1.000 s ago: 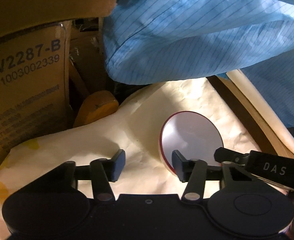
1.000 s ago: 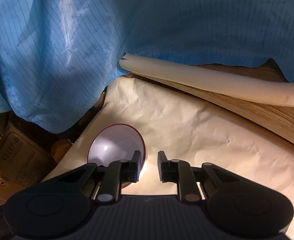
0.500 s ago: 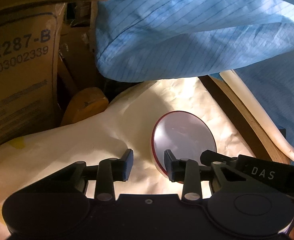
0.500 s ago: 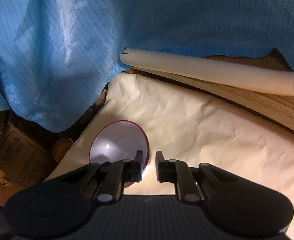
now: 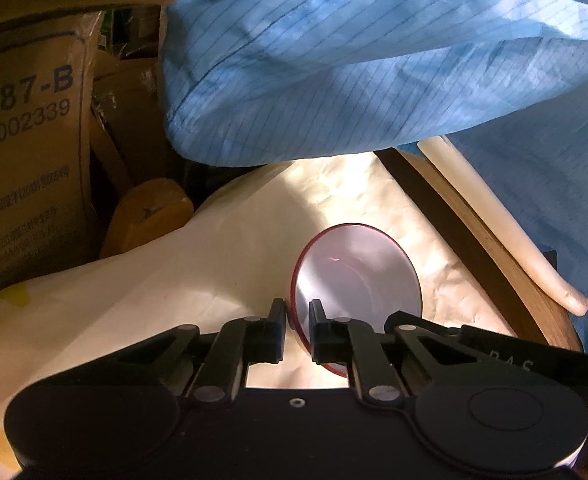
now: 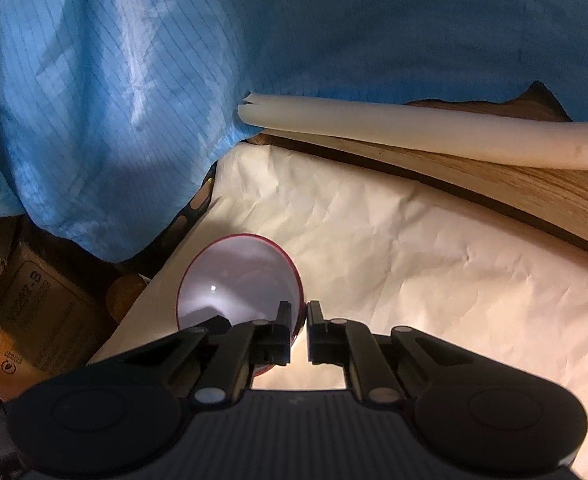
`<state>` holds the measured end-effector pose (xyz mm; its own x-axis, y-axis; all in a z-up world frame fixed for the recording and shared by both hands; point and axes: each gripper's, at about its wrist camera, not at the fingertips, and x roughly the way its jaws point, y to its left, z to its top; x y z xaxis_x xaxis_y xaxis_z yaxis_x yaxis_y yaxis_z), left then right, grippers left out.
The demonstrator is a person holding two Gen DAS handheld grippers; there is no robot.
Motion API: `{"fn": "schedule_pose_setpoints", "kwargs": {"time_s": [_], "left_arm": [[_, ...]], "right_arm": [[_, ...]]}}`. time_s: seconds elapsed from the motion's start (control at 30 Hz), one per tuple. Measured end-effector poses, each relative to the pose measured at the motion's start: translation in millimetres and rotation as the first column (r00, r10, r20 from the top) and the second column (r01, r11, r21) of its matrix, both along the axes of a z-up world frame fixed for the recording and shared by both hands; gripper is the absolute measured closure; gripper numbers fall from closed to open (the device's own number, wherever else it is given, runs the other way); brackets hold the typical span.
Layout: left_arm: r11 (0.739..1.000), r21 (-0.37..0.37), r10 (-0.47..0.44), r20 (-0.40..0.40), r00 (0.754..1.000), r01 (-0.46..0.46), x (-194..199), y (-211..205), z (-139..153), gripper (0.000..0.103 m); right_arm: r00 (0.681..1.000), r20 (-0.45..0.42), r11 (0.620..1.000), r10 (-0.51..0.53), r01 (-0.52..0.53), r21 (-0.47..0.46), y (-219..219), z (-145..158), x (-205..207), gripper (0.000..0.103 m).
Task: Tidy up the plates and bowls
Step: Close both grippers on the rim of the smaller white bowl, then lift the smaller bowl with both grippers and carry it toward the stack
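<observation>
Your left tongs: jaws closing, left rim of red-rimmed bowl between pads, pressed. Your right tongs: clamped on same bowl's right rim. Bowl sits on crumpled cream paper covering tabletop, white inside, near paper's edge. Beyond: wooden board, cream foam tube along it. Blue striped fabric hangs above. Cardboard box at far left in left view.

Red-rimmed white bowl; blue pinstriped fabric; cream paper
</observation>
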<state>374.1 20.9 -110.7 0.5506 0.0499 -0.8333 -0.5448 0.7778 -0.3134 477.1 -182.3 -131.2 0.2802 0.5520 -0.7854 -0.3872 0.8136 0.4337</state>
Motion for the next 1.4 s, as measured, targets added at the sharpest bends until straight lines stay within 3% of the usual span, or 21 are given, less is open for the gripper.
{"fn": "schedule_pose_setpoints", "kwargs": {"time_s": [0.63,1.4], "left_arm": [[0.998,-0.014,-0.059,0.001,0.998,0.059,-12,-18,7,0.094],[0.984,0.006,-0.176,0.064,0.982,0.176,-44,-53,25,0.094]], "right_arm": [[0.999,0.019,0.999,-0.038,0.038,-0.027,-21,8,-20,0.096],[0.990,0.077,0.993,-0.116,0.118,-0.014,-62,28,-64,0.096]]}}
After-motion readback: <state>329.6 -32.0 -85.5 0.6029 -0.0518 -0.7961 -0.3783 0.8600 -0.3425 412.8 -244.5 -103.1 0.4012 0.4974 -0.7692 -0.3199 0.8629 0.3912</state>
